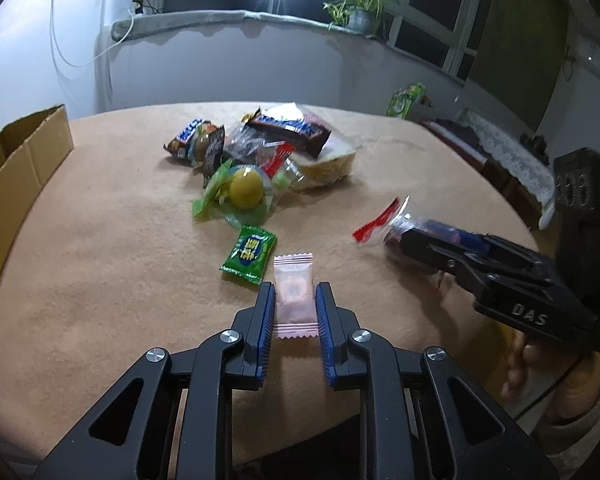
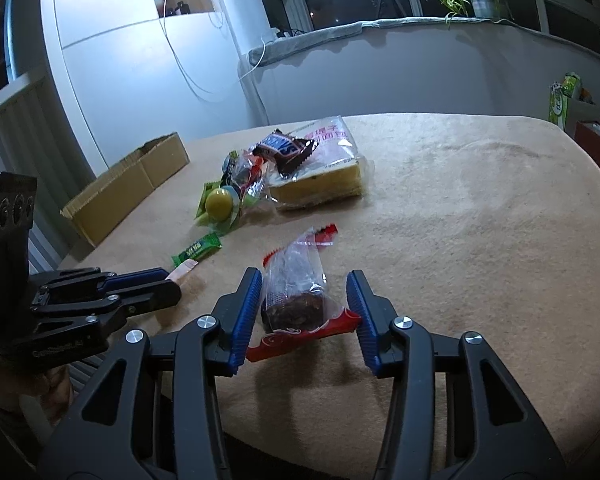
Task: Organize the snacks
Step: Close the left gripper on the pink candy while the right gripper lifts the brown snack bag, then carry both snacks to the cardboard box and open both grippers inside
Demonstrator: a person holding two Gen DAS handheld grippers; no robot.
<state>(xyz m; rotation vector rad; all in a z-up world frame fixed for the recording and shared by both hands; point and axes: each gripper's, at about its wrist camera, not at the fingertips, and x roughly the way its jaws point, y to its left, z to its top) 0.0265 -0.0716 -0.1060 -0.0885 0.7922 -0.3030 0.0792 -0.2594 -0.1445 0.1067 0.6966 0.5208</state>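
Note:
My left gripper [image 1: 294, 294] has its blue pads against both sides of a small pink candy packet [image 1: 294, 294] lying on the tan tablecloth. My right gripper [image 2: 306, 282] is open around a clear wrapper with red ends holding a dark cake [image 2: 296, 296]; the left pad touches it, the right pad stands apart. The same wrapper shows in the left wrist view [image 1: 396, 224]. A green sachet [image 1: 249, 255] lies beside the pink packet. Farther back is a pile: yellow-green jelly cup [image 1: 245, 188], Snickers bars [image 1: 288, 128], bagged sponge cake [image 1: 324, 164].
An open cardboard box [image 1: 16, 184] stands at the table's left edge; it also shows in the right wrist view [image 2: 128, 188]. The table [image 2: 480, 240] has bare cloth on its right side. A windowsill with a plant [image 1: 358, 10] is behind.

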